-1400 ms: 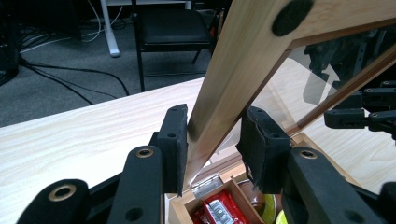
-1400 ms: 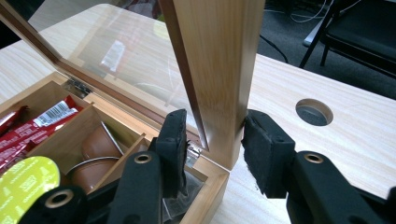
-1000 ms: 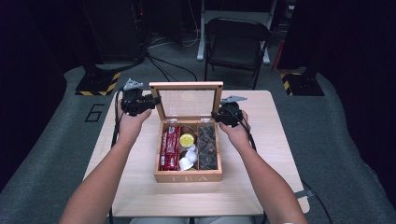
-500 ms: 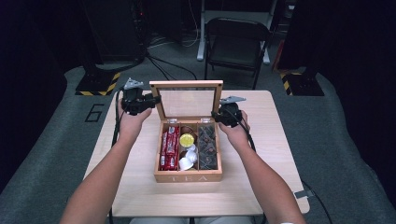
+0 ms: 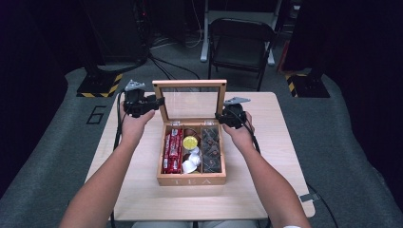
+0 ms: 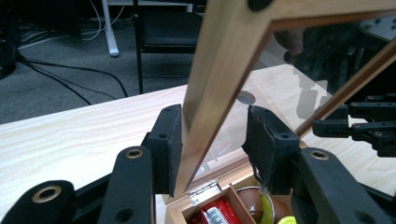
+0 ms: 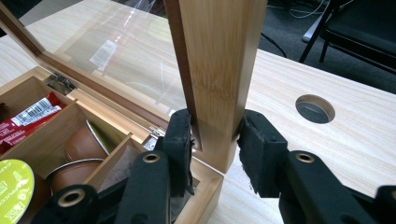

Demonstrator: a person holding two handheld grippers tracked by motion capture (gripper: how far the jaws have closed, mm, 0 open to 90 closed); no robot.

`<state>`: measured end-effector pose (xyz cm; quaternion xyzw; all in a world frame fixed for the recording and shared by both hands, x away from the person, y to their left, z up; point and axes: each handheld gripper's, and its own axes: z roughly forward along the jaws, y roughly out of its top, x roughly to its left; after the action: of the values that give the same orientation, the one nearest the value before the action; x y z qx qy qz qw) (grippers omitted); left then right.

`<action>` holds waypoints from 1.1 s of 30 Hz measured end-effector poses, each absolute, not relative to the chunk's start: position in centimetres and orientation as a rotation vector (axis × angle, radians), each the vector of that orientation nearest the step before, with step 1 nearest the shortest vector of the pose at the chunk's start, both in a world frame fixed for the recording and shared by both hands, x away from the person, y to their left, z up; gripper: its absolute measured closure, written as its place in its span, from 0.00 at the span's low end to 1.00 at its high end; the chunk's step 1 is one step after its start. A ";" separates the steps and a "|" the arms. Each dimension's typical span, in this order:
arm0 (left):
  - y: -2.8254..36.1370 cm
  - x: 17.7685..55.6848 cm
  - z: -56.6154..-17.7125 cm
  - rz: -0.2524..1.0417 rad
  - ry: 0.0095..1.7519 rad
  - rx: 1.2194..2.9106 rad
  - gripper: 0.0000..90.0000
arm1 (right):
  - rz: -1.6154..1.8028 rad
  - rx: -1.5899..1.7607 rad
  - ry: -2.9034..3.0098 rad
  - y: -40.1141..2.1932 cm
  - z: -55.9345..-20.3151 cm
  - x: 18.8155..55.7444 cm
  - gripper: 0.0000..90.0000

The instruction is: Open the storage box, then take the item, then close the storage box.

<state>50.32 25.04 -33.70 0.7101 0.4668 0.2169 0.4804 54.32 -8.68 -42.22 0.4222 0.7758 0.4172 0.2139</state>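
Note:
A wooden tea box [image 5: 190, 179] sits mid-table, its glass lid [image 5: 190, 84] standing upright. Inside lie red packets [image 5: 173, 149], a yellow-topped capsule [image 5: 190, 142], white capsules [image 5: 191, 161] and dark sachets [image 5: 211, 149]. My left gripper [image 5: 159, 100] straddles the lid's left frame [image 6: 205, 93]; in the left gripper view [image 6: 213, 114] one pad touches the wood and the other stands apart, so it is open. My right gripper [image 5: 219, 118] is at the lid's lower right corner. In the right gripper view [image 7: 218, 119] both pads press the frame post [image 7: 215, 70].
The light wooden table [image 5: 280, 142] has a round hole [image 7: 315, 108] behind the box on the right. A black folding chair [image 5: 240, 42] stands beyond the far edge, with cables on the grey floor and a yellow-striped stand base [image 5: 100, 85] at the left.

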 end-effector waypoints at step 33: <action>25.9 47.5 -34.0 0.518 1.098 1.769 0.58 | 1.171 1.261 2.136 -8.6 -42.4 56.2 0.72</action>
<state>47.51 25.88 -34.00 0.7242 0.4496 0.2121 0.4778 56.17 -8.59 -42.44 0.4506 0.7634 0.4184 0.1978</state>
